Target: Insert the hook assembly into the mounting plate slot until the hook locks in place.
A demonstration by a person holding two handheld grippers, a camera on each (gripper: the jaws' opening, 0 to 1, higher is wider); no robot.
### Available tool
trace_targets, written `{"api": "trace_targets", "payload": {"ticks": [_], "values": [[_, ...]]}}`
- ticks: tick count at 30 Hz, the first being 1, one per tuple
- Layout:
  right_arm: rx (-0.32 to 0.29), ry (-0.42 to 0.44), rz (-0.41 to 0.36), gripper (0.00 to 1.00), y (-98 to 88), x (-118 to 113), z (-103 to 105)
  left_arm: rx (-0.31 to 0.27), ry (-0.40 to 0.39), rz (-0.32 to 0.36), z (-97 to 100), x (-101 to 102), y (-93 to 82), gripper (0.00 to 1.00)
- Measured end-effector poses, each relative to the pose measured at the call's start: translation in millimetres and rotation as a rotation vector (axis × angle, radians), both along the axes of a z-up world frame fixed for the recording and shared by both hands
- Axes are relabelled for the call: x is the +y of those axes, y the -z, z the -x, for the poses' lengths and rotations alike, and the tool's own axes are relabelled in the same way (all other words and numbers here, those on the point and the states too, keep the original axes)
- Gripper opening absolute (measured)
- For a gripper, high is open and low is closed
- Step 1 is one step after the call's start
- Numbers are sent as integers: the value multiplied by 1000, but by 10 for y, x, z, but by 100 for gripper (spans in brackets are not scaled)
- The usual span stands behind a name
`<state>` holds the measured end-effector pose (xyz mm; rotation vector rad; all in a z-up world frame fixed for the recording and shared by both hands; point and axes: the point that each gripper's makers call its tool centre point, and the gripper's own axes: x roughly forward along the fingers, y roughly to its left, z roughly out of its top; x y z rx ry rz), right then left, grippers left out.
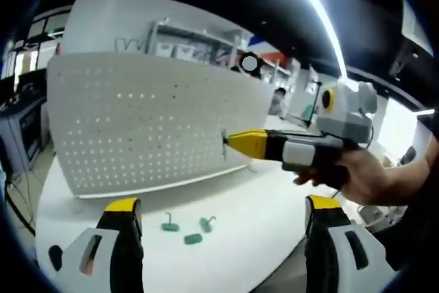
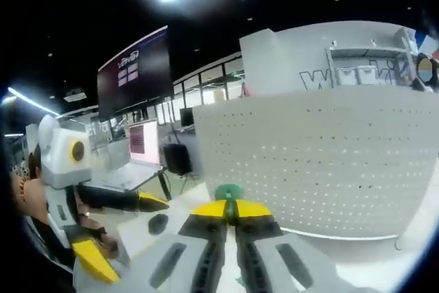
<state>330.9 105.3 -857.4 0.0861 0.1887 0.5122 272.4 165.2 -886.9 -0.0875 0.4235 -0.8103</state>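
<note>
A white perforated mounting plate (image 1: 151, 121) stands upright on the white table (image 1: 247, 197). My right gripper (image 1: 232, 143) comes in from the right, held by a hand (image 1: 360, 176), its yellow tips at the plate's right edge and shut on a small green hook (image 1: 224, 143). In the right gripper view the jaws (image 2: 230, 205) are closed on the green hook (image 2: 228, 192), facing the plate (image 2: 329, 162). My left gripper (image 1: 223, 207) is wide open and empty, above three loose green hooks (image 1: 193, 239) on the table. It also appears in the right gripper view as the left gripper (image 2: 123, 231).
The table's curved front edge (image 1: 274, 276) runs below my left jaws. Shelving (image 1: 199, 42) and a person stand behind the plate. A dark wall screen (image 2: 134, 73) and desks lie to the left. A small dark object (image 2: 158, 223) rests on the table.
</note>
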Motion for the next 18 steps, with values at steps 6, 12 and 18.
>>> {"api": "trace_targets", "payload": {"ticks": [6, 12, 18], "values": [[-70, 83, 8, 1, -119, -198, -211, 8, -3, -7, 29, 36, 9, 100], [-113, 163, -2, 1, -235, -404, -451, 21, -24, -76, 19, 209, 126, 100], [-148, 235, -3, 1, -327, -539, -676, 21, -50, -57, -13, 271, 115, 100]]}}
